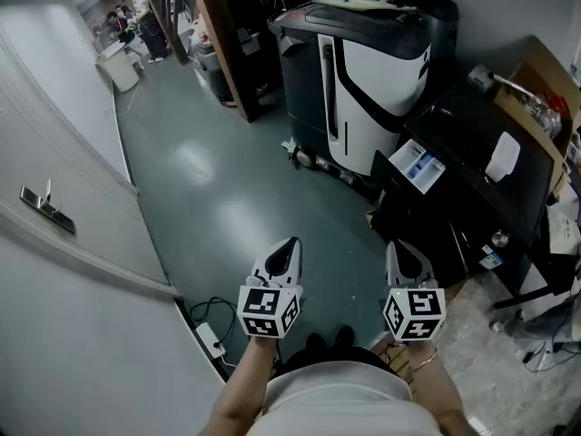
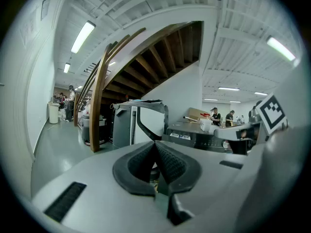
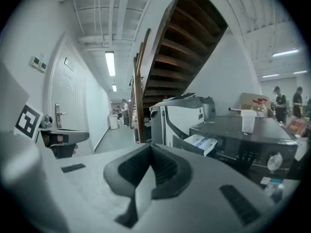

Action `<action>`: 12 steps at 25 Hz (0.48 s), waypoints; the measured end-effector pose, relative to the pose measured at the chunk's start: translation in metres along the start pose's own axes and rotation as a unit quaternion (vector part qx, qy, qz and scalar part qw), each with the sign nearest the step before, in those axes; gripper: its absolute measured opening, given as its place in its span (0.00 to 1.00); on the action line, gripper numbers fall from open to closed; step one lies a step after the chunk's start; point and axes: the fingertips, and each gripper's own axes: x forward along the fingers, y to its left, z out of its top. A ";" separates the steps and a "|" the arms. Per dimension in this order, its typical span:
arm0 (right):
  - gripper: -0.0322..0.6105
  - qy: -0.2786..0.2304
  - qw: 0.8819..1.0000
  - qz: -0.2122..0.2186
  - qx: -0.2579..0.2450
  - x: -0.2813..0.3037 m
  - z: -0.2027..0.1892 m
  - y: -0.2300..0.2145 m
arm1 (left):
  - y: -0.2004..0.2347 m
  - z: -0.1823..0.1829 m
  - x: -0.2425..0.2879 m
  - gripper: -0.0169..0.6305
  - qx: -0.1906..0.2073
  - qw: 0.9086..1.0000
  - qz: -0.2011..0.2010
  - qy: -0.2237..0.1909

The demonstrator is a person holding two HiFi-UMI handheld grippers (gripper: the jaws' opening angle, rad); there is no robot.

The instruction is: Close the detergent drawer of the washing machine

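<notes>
detergent drawer [image 1: 418,166] open, sticking out frm washer [image 1: 454,130].

Floor [image 1: 209,198] under you: grey-green, glossy, patches of lamp glare. Your black shoes [image 1: 329,341] stand at its near edge. A white power strip [image 1: 211,337] and its dark cable [image 1: 214,307] lie at the foot of the left wall [image 1: 73,334]. The black washing machine [image 1: 481,189] stands to your right, with a black-and-white machine [image 1: 363,80] beyond it. A white bin [image 1: 118,66] stands far down the corridor.

The tool [image 3: 151,148] is closed and empty, detergent drawer [image 3: 200,143] open.
</notes>
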 end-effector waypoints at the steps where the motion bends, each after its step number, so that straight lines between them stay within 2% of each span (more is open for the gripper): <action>1: 0.05 -0.001 1.000 0.001 0.001 0.000 0.000 -0.001 | -0.001 -0.001 0.001 0.02 0.000 1.000 0.000 0.001; 8: 0.05 -0.013 0.999 0.016 0.024 0.002 0.002 -0.005 | -0.002 0.001 0.010 0.02 0.000 1.000 0.004 -0.001; 12: 0.05 -0.016 1.000 0.015 0.009 0.006 0.003 -0.007 | -0.003 0.003 0.017 0.02 -0.004 1.000 0.003 -0.004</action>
